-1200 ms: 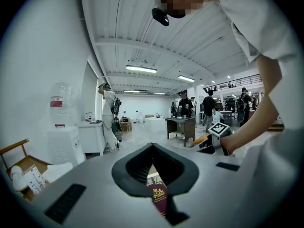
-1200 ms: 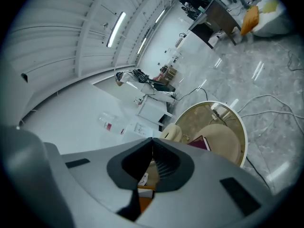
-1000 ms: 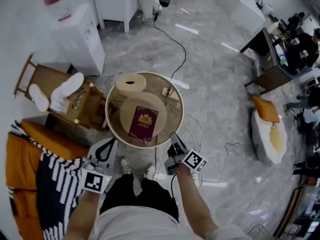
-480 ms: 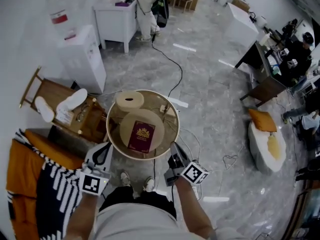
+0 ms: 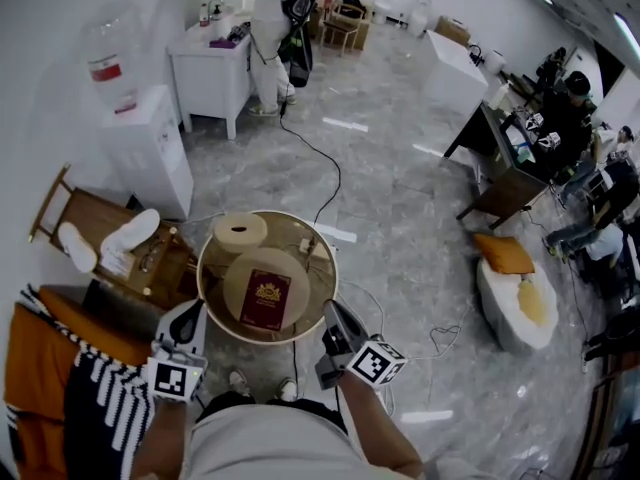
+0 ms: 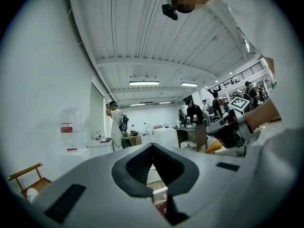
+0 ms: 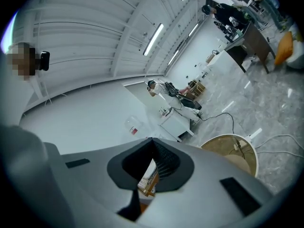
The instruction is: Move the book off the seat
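A maroon book (image 5: 264,301) with a gold crest lies flat on a round beige seat (image 5: 236,278), which shows through a round glass-topped table (image 5: 322,298). A second round seat (image 5: 240,233) stands behind it. My left gripper (image 5: 192,311) hangs at the table's near left edge, short of the book, with its jaws together and nothing between them (image 6: 152,145). On the near right edge my right gripper (image 5: 330,313) is likewise shut and empty (image 7: 152,139). The right gripper view catches the table (image 7: 232,151) off to the right.
A wooden chair (image 5: 150,268) with white slippers and an orange striped blanket (image 5: 60,388) stand at the left. A water dispenser (image 5: 150,148) and white cabinet (image 5: 212,68) are behind. A cable (image 5: 305,168) crosses the floor. A white cushion (image 5: 510,298) lies right; people are at desks (image 5: 500,168).
The head view has tilted up, so the table and book sit lower and further left in the picture. Both grippers stay shut at the table's near edge.
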`<act>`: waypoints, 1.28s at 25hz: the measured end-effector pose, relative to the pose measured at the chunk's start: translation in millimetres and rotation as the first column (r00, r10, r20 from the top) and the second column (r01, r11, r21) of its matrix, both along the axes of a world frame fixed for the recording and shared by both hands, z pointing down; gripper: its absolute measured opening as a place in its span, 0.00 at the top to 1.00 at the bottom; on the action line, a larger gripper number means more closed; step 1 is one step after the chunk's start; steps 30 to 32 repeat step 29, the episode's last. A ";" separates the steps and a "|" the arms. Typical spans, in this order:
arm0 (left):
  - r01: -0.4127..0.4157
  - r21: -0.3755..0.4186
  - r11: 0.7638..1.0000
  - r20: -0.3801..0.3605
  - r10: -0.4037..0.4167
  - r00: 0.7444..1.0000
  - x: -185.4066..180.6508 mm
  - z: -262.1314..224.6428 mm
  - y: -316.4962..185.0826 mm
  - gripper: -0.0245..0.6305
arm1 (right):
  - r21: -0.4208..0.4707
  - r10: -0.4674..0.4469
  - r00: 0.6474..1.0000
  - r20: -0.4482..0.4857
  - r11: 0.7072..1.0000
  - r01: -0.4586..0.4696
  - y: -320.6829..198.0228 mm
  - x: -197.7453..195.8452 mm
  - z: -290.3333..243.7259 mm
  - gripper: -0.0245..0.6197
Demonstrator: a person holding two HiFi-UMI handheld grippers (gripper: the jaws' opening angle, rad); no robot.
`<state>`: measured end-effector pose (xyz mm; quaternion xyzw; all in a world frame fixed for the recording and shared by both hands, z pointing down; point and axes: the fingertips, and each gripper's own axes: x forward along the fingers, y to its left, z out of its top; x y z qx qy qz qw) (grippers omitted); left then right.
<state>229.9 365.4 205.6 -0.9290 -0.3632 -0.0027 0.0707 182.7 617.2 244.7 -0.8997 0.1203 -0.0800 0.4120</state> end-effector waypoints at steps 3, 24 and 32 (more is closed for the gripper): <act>-0.008 -0.008 1.000 -0.016 0.008 1.000 6.5 -1.6 6.1 0.94 | -0.027 0.014 1.000 -0.017 1.000 -0.014 5.6 -0.7 -8.8 0.93; -0.022 -0.035 0.999 -0.043 0.020 0.999 38.1 -17.1 20.3 0.94 | -0.155 0.033 0.994 -0.101 0.987 -0.048 19.5 29.9 -48.0 0.93; -0.025 -0.031 0.999 -0.050 0.023 0.998 42.6 -20.4 18.1 0.94 | -0.172 0.054 0.993 -0.108 0.982 -0.072 26.6 30.8 -52.4 0.93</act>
